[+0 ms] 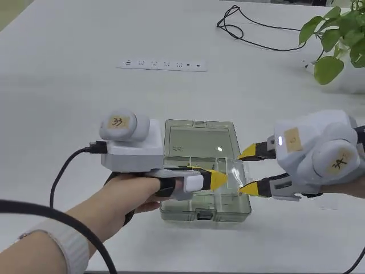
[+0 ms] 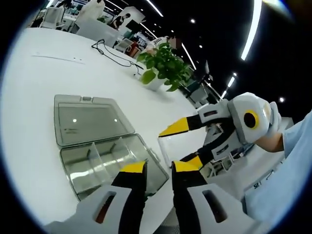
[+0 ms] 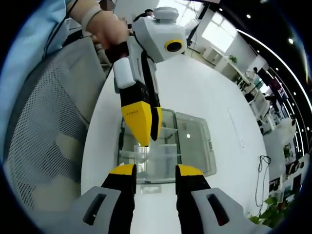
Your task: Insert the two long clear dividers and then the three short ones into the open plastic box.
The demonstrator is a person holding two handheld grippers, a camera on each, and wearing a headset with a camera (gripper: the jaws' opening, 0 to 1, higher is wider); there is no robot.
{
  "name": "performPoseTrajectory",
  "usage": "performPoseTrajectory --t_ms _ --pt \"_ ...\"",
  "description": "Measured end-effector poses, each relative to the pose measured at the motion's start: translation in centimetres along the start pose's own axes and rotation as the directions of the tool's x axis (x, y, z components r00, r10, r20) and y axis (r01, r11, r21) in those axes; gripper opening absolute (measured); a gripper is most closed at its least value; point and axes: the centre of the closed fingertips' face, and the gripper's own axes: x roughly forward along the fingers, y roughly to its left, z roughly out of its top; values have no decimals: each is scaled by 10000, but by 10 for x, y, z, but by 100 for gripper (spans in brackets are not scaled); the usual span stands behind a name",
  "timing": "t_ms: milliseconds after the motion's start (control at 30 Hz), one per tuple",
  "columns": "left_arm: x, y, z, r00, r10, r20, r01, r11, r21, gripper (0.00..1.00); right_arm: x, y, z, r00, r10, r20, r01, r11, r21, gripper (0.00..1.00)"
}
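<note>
Head view: find clear divider point(image 1: 231, 171) pinched in closed left hand-held gripper point(image 1: 222, 178), over open plastic box point(image 1: 171, 214) on tabletop point(image 1: 85, 80); long axis toward right hand-held gripper point(image 1: 246, 170), empty, jaws spread wide around free end.

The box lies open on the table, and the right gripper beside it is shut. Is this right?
No. The right gripper is open, jaws wide apart, as the head view shows. The box does lie open on the table.
</note>
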Motion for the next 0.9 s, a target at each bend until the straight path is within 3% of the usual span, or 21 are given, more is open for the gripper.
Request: performPoseTrajectory --t_ms 300,433,500,633,733,800,900 --pt "3 -1 -1 9999 -62 142 71 9979 -651 6 -1 0 9 9999 -100 129 104 9995 -282 32" --pt "2 -5 0 9990 -299 327 331 9940 -1040 1 -1 2 12 9996 -238 118 244 9981 -565 32" --pt "2 -6 -1 9985 -398 382 442 9913 -1236 0 -1 2 13 9995 -307 22 307 9945 -1003 32" --pt "1 -8 -2 9978 -496 449 557 9875 -1472 0 -1 3 14 9995 -306 59 310 9947 -976 32" --pt "1 -10 -3 9974 -580 428 642 9847 -1621 0 -1 4 15 9992 -389 65 395 9867 -1578 32" --pt "-1 -8 -3 9969 -618 479 692 9825 -1730 0 -2 4 15 9991 -405 119 419 9868 -1566 33" --pt "-3 -8 -4 9976 -536 441 598 9863 -1537 0 -2 4 15 9989 -398 233 434 9815 -1864 34"
